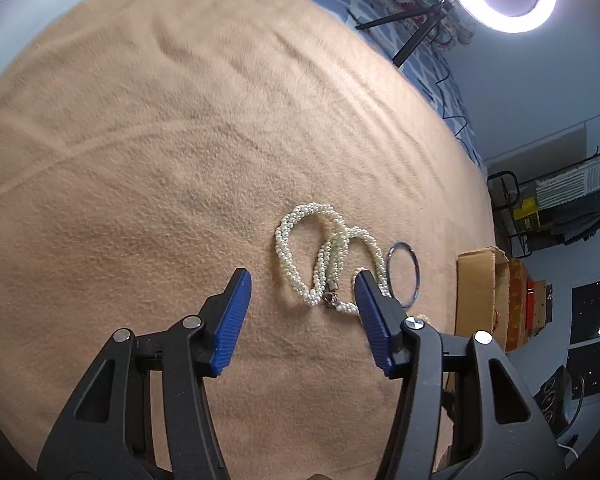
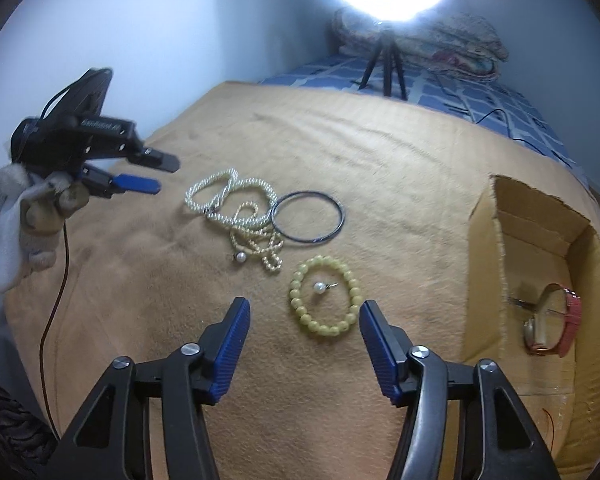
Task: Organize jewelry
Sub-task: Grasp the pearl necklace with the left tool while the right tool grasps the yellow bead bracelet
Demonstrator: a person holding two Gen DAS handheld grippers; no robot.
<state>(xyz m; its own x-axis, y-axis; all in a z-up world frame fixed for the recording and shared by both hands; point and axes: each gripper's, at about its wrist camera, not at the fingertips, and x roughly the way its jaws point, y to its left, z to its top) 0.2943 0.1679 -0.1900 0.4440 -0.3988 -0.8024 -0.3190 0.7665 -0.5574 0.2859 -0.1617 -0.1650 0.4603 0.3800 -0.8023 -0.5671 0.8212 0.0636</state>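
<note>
- Hovering both grippers over the tan blanket (image 2: 380, 168), nothing grabbed.
- Our left gripper (image 1: 302, 280) has its blue pads spread wide, empty, pointed at the white pearl necklace (image 1: 320, 248) lying coiled just ahead of the tips.
- Our right gripper (image 2: 302, 306) is spread wide and empty too, with the yellow-green bead bracelet (image 2: 325, 300) right in front, between the fingertips.
- One loose pearl earring (image 2: 320, 288) sits inside that bracelet's loop; another (image 2: 240, 257) lies by the cream bead strand (image 2: 260, 240).
- That thin dark bangle (image 2: 308, 218) lies flat just beside the pearl pile, touching it.
- Off to the right, the cardboard box (image 2: 540, 216) holds a red-strap watch (image 2: 556, 320).
</note>
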